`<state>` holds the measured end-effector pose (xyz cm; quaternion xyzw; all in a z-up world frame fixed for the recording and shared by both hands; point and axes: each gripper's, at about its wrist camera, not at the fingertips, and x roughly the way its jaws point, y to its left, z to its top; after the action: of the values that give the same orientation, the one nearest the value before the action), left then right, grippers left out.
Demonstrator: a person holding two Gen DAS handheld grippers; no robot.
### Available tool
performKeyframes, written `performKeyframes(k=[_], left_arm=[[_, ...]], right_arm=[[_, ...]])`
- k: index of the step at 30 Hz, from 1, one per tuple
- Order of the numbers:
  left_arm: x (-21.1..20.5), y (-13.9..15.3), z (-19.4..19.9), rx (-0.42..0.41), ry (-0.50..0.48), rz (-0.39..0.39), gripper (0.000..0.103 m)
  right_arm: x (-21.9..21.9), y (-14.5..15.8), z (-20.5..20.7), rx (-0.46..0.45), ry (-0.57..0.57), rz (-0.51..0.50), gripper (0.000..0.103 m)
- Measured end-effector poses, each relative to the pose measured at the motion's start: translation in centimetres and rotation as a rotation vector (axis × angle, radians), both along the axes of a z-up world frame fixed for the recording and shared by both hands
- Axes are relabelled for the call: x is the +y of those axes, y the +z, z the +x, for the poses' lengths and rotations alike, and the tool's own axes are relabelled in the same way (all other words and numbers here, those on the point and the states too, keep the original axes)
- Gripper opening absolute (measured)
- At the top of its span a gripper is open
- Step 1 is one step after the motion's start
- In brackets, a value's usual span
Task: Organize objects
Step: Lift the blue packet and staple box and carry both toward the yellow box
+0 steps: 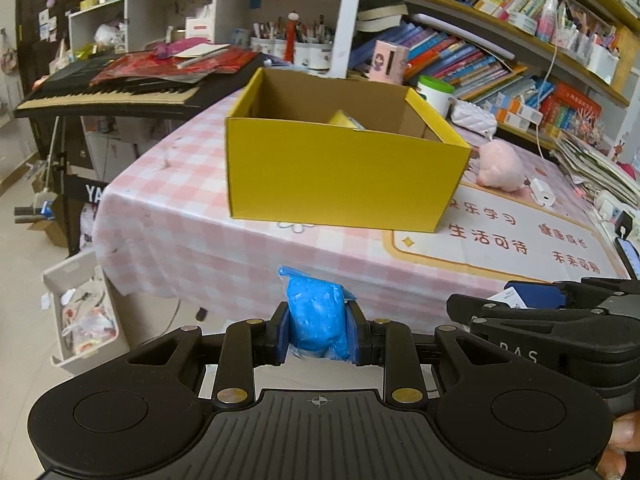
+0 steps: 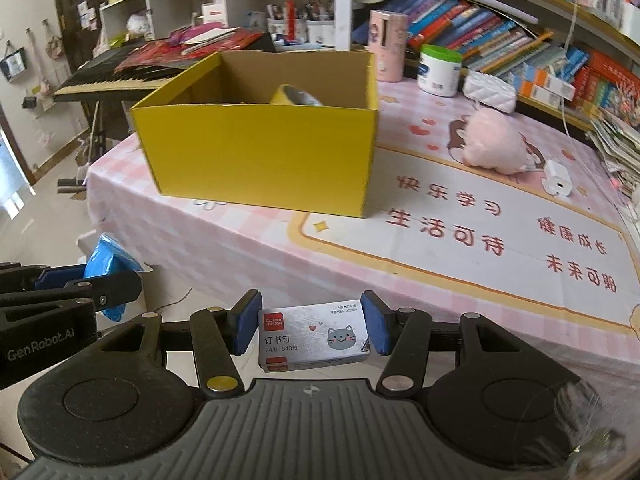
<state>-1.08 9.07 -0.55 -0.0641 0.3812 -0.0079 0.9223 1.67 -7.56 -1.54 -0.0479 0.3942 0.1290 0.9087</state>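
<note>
Risk centres on the 2 loads carried toward the yellow box, which stands open on the pink checked table at 12 o'clock in both wrist views. The left gripper is clenched on a soft blue bag; the bag bulges above the pads and, judged from its slack film, could squeeze out or tear if the grip shifts. The right gripper grasps a staple box by its short ends, pads touching both; the smooth card could pivot or slide if tilted sharply. Both grippers sit just beside each other, so a collision between them is possible on a shared approach, and either load could clip the box's near wall if released low. The right wrist view shows a yellow tape roll inside the box and the printed label on the staple box. The left wrist view shows only the roll's top edge, but reveals a white bin on the floor at 9 o'clock and the right gripper at 3 o'clock.
</note>
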Motion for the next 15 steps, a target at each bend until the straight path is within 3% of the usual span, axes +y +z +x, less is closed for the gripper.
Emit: performKeyframes(k=[15], left_arm=[[1.8, 0.1, -0.8, -0.002, 0.054, -0.009, 0.026]], right_arm=[[3.0, 0.2, -0.3, 0.004, 0.098, -0.025, 0.052]])
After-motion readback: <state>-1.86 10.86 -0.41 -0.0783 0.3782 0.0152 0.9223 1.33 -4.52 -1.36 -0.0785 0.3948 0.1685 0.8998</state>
